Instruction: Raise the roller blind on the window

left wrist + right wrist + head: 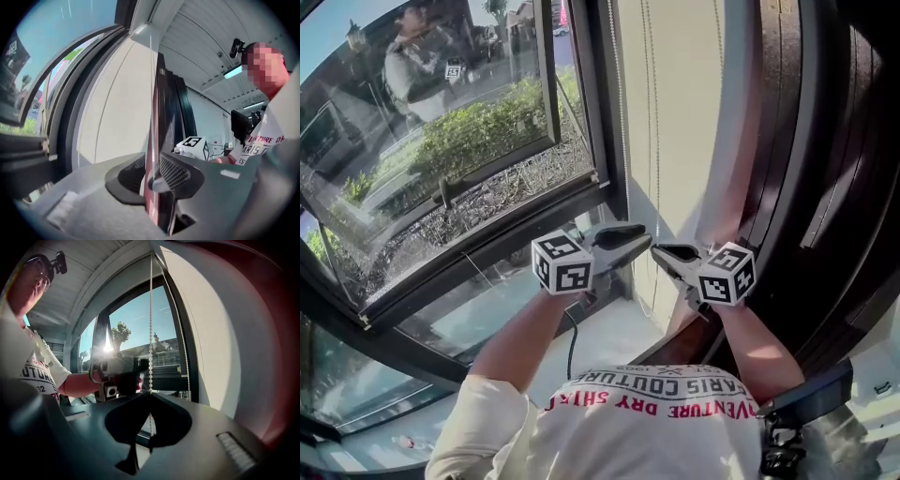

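Cramped between window frame (602, 141) and dark panel (787, 141). Cream roller blind (675, 112), partly down. Left tongs (151, 176): parted around bead chain (151, 310). Right tongs (150, 394): pinching chain.

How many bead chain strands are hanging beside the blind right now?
2. The near strand runs down into the right gripper, whose jaws are shut on it. The far strand hangs free beside the blind. Their lower ends are hidden.
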Demonstrator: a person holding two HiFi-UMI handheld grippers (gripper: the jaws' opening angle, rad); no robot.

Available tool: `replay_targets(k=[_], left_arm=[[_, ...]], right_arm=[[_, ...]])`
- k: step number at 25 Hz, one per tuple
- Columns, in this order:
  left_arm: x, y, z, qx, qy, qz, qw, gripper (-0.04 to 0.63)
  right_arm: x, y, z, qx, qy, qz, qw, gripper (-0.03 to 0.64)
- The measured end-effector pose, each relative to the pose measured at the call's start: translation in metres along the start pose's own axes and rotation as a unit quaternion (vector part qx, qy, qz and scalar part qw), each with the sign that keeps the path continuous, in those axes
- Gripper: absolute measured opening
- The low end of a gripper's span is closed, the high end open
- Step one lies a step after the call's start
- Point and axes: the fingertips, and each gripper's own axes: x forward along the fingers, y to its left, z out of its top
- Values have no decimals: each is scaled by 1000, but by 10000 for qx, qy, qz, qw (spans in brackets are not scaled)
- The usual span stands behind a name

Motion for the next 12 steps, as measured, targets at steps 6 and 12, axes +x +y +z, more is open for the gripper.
replay_targets(k=[6, 12], left_arm=[[14, -9, 74, 618, -118, -51, 9980, 103], [24, -18, 124, 851, -306, -45, 9959, 100]], right_arm=[[-4, 8, 1, -3, -36, 4, 10000, 8], [-2, 15, 1, -25, -54, 13, 10000, 8]])
